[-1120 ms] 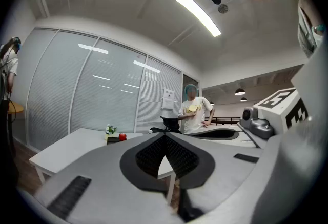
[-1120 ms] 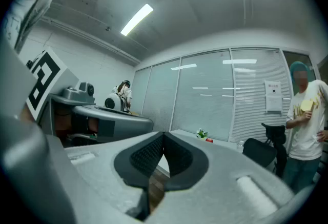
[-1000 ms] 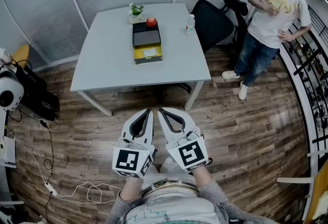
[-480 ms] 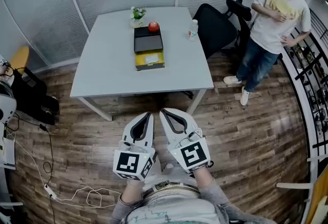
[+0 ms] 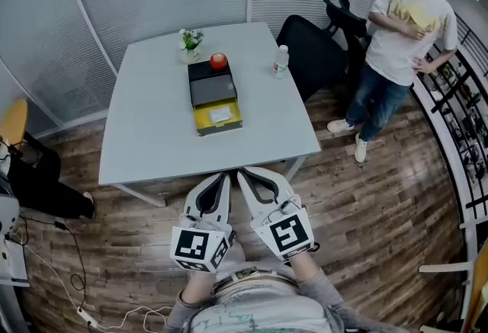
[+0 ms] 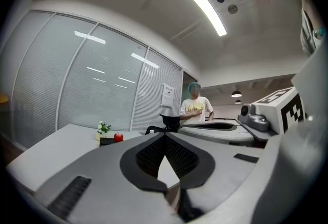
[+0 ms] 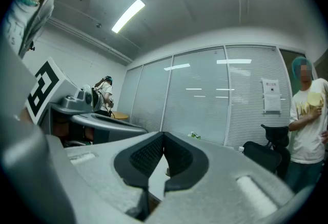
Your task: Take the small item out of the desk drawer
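Wood floor (image 5: 366, 194) all round. Ahead, white table (image 5: 152, 133), near edge just past the tool tips in head view; that edge and a stretch of bare tabletop between tools and target. On table's far half: small potted plant (image 5: 189, 42), red apple (image 5: 219, 60) at far end of black box (image 5: 211, 84) top, clear bottle (image 5: 280, 62) off to right near table edge. Black chair (image 5: 313, 49) up against table's right side. Past chair, bystander (image 5: 400, 27) in white tee and jeans, one hand on chest, well apart from table. Black bag (image 5: 42, 183) on floor at left, white cable (image 5: 114, 316) lower left, metal railing (image 5: 465, 133) down right edge.

Yellow drawer (image 5: 217, 117) pulled out of box toward camera, top open. Inside, small item (image 5: 220, 115): pale, flat, roughly rectangular, lying near middle of drawer floor, uncovered. Too small for more detail.

Low in front of body, left gripper (image 5: 223, 176) and right gripper (image 5: 244, 171) side by side, marker cubes toward camera, tips pointing forward at table and angled in toward each other, nearly touching. Both well short of drawer. In left gripper view, jaws closed tip to tip, nothing between, only hollow behind the tips; apple and plant far off at left. In right gripper view, jaws likewise pressed together, empty.
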Demonstrator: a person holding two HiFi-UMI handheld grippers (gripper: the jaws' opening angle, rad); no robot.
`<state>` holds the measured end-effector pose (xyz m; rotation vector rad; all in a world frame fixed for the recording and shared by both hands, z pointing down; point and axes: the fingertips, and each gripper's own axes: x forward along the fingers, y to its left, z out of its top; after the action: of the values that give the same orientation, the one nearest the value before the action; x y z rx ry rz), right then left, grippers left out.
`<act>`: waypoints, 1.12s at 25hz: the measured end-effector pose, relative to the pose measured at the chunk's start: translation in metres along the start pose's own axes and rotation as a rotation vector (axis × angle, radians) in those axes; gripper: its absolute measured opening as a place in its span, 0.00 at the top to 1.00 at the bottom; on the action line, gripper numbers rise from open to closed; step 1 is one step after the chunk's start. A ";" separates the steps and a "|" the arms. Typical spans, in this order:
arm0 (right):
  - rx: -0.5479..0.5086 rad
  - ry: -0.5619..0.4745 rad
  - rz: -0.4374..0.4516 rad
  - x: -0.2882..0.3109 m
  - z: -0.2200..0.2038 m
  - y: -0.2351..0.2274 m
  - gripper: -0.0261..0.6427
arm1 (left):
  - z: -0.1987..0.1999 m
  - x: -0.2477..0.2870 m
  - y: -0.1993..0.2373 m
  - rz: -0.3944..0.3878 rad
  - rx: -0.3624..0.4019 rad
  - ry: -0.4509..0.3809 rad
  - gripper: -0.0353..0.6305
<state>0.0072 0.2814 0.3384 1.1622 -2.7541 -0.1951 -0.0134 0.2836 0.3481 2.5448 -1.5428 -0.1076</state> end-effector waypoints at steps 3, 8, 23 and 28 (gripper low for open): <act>0.001 -0.005 -0.014 0.025 -0.003 -0.008 0.96 | 0.003 0.017 0.019 -0.025 -0.005 0.013 0.95; 0.016 0.025 -0.042 0.058 -0.008 -0.023 0.96 | 0.003 0.043 0.046 -0.054 -0.011 0.033 0.95; 0.017 0.054 -0.087 0.119 -0.013 -0.026 0.96 | 0.002 0.070 0.103 -0.109 -0.012 0.066 0.95; 0.022 0.061 -0.091 0.123 -0.017 -0.030 0.96 | 0.001 0.076 0.106 -0.114 -0.015 0.080 0.95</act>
<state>-0.0533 0.1716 0.3605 1.2777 -2.6598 -0.1376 -0.0712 0.1682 0.3671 2.5912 -1.3634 -0.0314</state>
